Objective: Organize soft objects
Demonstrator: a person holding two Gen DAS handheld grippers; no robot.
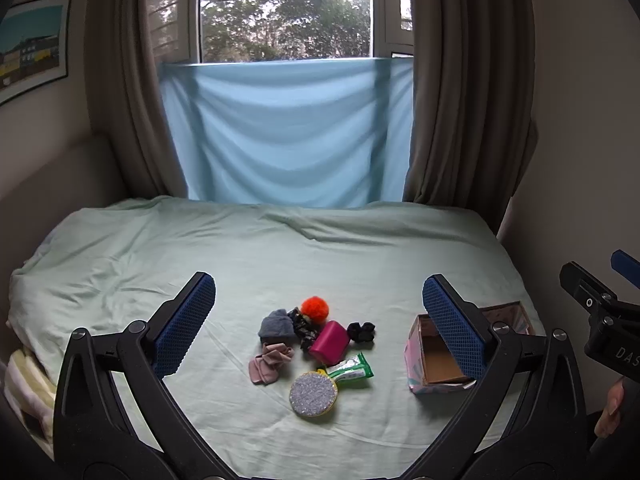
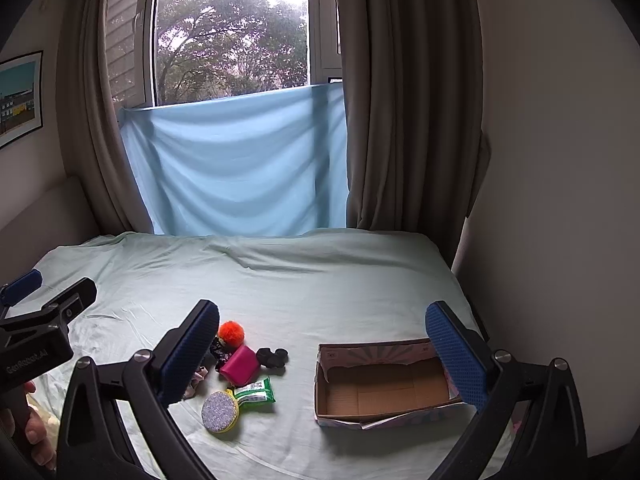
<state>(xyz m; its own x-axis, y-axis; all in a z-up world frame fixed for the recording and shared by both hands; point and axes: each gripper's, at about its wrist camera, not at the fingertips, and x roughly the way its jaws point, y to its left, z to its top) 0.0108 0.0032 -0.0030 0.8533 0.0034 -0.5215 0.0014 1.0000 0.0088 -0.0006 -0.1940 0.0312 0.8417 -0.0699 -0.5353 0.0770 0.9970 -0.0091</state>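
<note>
A small pile lies on the bed: an orange pompom (image 1: 315, 309), a grey cloth (image 1: 276, 324), a pink cloth (image 1: 268, 362), a magenta pouch (image 1: 330, 342), a black scrunchie (image 1: 361, 332), a patterned dark scrunchie (image 1: 301, 326), a green packet (image 1: 351, 367) and a round silver scrubber (image 1: 313, 394). An open cardboard box (image 2: 384, 390) lies empty to the right of the pile. My left gripper (image 1: 320, 320) is open and empty above the pile. My right gripper (image 2: 322, 356) is open and empty, held between the pile and the box.
The bed carries a pale green sheet (image 1: 280, 248). A blue cloth (image 1: 288, 132) hangs under the window between brown curtains. A wall stands close at the right (image 2: 560, 160). Striped fabric (image 1: 24, 384) lies at the bed's left edge.
</note>
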